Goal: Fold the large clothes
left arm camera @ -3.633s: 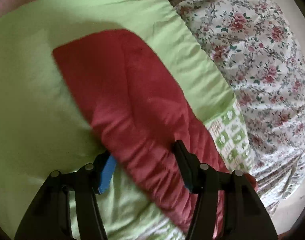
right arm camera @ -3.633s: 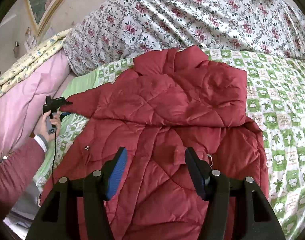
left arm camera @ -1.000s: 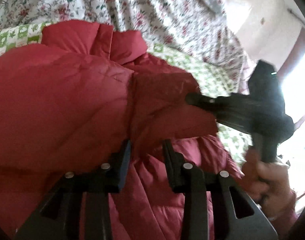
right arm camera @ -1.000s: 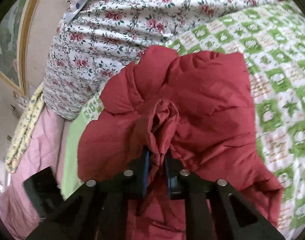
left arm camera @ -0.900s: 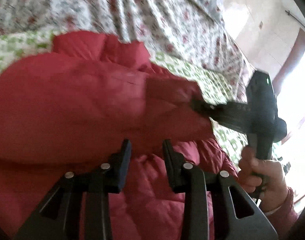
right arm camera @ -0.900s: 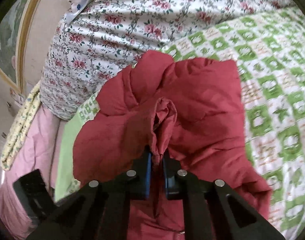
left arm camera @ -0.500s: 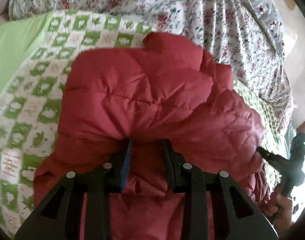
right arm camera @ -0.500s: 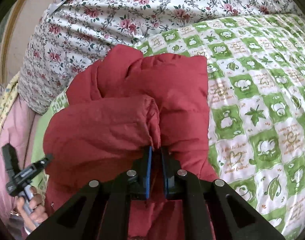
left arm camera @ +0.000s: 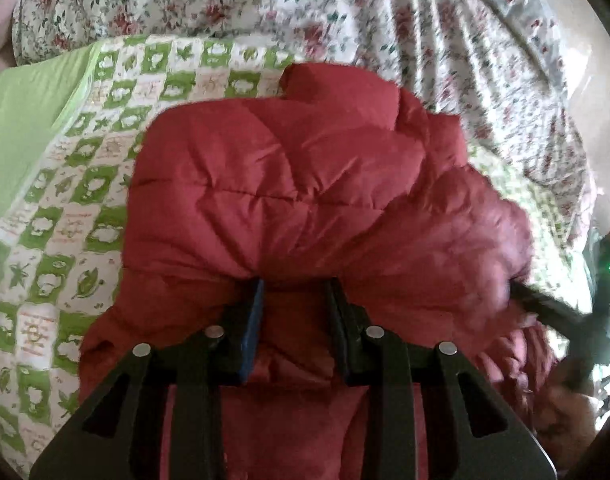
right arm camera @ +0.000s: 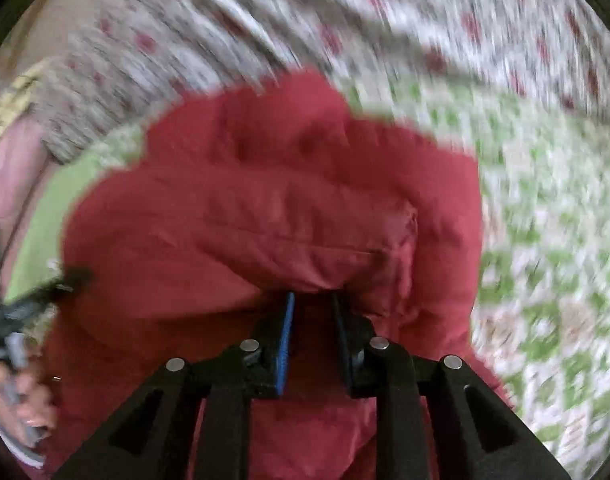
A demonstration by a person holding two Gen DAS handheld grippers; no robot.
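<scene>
Since earlier, our right gripper [right arm camera: 311, 300] has parted slightly; our left gripper [left arm camera: 295, 286] (half spread) straddles the folded red quilted jacket [left arm camera: 305, 184] on green-checked bedding [left arm camera: 65, 208].

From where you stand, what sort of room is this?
Most likely a bedroom. A puffy red quilted jacket lies on a bed spread with a green-and-white checked quilt, and a big rose-patterned floral duvet is heaped behind it, with a plain light green sheet alongside.
</scene>
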